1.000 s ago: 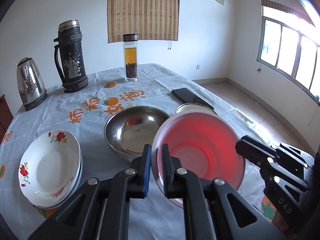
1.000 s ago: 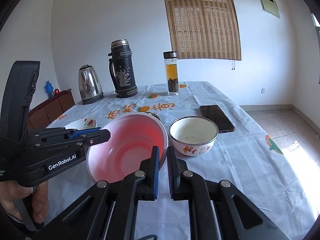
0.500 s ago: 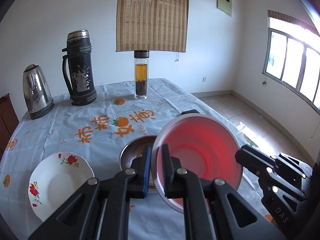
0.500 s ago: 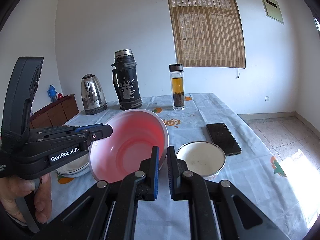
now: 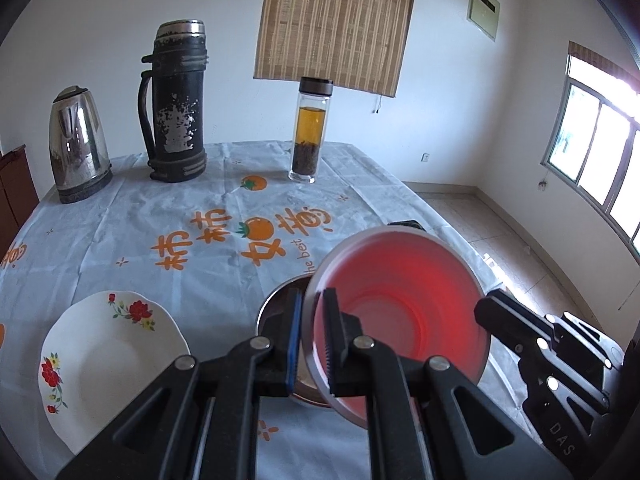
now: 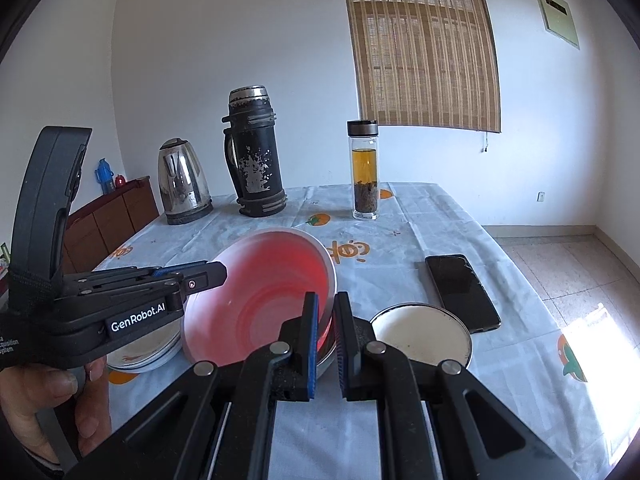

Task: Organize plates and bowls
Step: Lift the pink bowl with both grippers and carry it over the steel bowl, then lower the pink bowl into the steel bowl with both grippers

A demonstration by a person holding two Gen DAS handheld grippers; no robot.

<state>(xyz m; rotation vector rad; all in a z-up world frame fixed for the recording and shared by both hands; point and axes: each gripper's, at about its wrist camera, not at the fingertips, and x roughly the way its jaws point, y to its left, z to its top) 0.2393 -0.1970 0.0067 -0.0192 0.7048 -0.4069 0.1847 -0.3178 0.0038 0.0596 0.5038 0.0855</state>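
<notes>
A pink bowl with a pale rim is tilted over a steel bowl on the table. My left gripper is shut on the bowl's left rim. My right gripper is shut on its right rim. The right gripper shows from the side in the left wrist view, and the left gripper likewise in the right wrist view. The steel bowl's edge peeks from under the pink bowl. White flowered plates lie stacked to the left. A white enamel bowl stands to the right.
A black phone lies beyond the enamel bowl. At the far end of the table stand a steel kettle, a worn black thermos and a glass tea bottle. A person's hand holds the left gripper.
Both grippers have carried the pink bowl to the left, away from the enamel bowl, and it now covers part of the steel bowl. Both grips stayed shut.
</notes>
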